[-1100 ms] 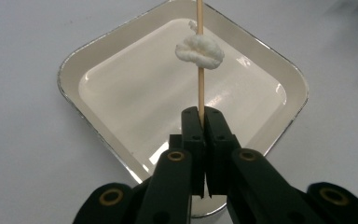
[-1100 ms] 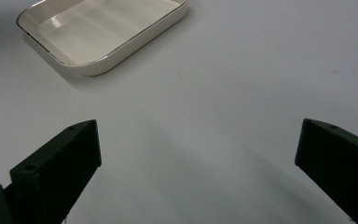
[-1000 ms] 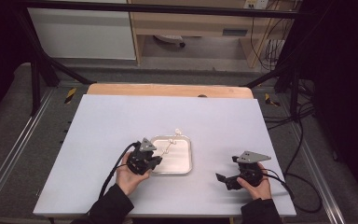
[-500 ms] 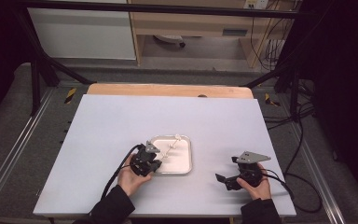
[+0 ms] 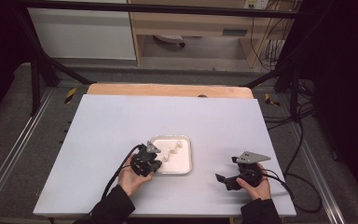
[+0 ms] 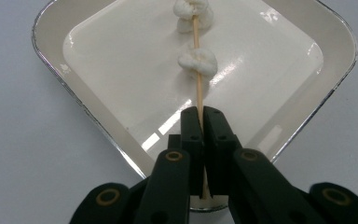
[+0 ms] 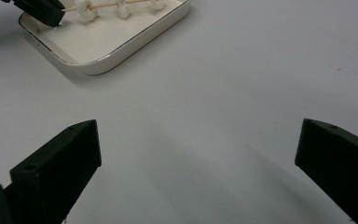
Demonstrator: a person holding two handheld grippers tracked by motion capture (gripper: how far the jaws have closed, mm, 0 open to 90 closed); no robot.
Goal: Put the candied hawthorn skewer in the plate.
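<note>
A thin wooden skewer [image 6: 196, 88] threaded with white lumps [image 6: 197, 63] lies over a white square tray [image 6: 121, 56]. My left gripper [image 6: 202, 114] is shut on the skewer's near end, at the tray's left corner [image 5: 157, 157]. In the high view the skewer [image 5: 172, 150] runs diagonally across the tray [image 5: 182, 164]. My right gripper [image 5: 224, 169] rests low over the table to the right of the tray, with its jaws wide open and nothing between them [image 7: 199, 135]. From there I see the tray [image 7: 135, 35], the skewer [image 7: 105, 6] and the left gripper's tip [image 7: 46, 11] at the upper left.
The pale table top [image 5: 121, 121] is bare around the tray. A wooden strip [image 5: 168, 89] runs along its far edge. Black frame bars and cables [image 5: 303, 140] flank the table on the right.
My left gripper has come down and slightly toward the person, bringing the skewer from a raised tilt to lie low over the tray. The right gripper has stayed put.
</note>
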